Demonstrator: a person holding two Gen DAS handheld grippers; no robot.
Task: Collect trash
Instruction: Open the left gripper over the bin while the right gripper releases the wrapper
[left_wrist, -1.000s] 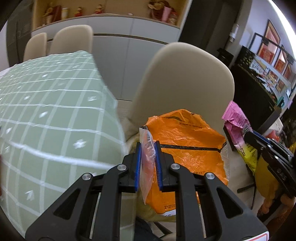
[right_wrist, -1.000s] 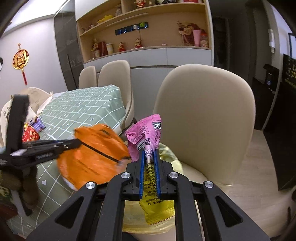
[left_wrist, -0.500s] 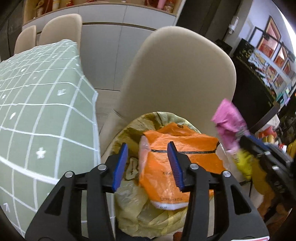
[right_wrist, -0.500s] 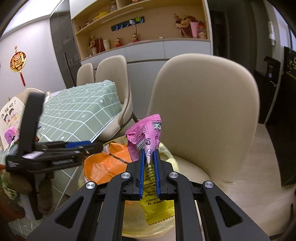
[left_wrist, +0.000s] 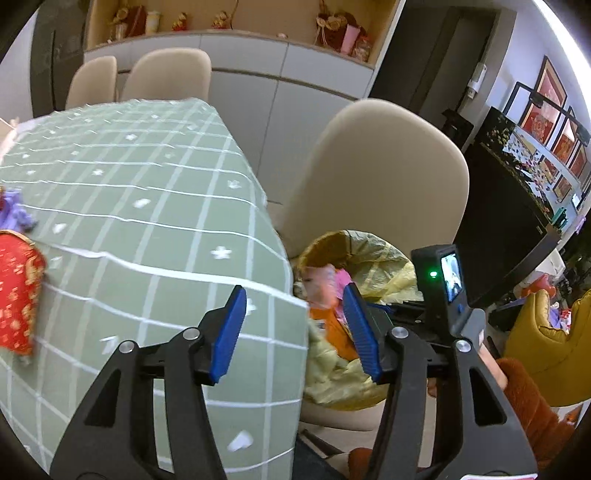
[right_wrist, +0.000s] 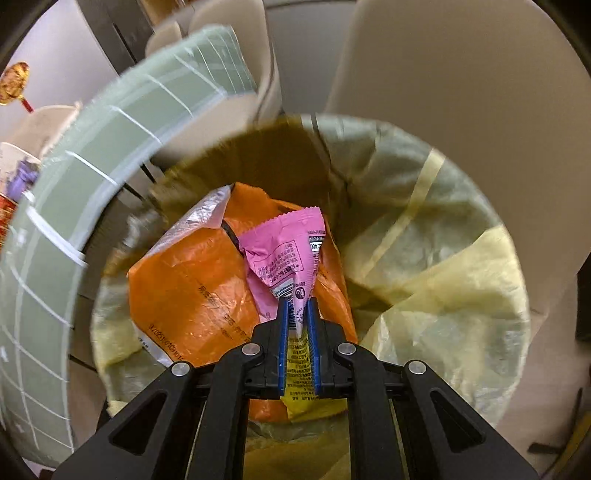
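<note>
A bin lined with a yellow bag (right_wrist: 461, 280) stands on a beige chair seat. An orange snack bag (right_wrist: 192, 291) lies inside it. My right gripper (right_wrist: 297, 306) is shut on a pink and yellow wrapper (right_wrist: 288, 254) and points down into the bin's mouth, just above the orange bag. In the left wrist view my left gripper (left_wrist: 293, 299) hangs over the table's corner with its jaws opening and nothing between them. Past it lie the bin liner (left_wrist: 369, 251), a bit of the orange bag (left_wrist: 330, 328) and the body of the right gripper (left_wrist: 439, 284).
A table under a green checked cloth (left_wrist: 147, 229) fills the left side, with a red ornament (left_wrist: 18, 295) and a purple item (left_wrist: 13, 210) on it. The beige chair back (left_wrist: 380, 177) rises behind the bin. A person's orange sleeve (left_wrist: 524, 398) is at the right.
My left gripper let go of the orange bag, which dropped into the bin, and drew back over the table. My right gripper tipped down and sank to the bin's mouth with the pink wrapper.
</note>
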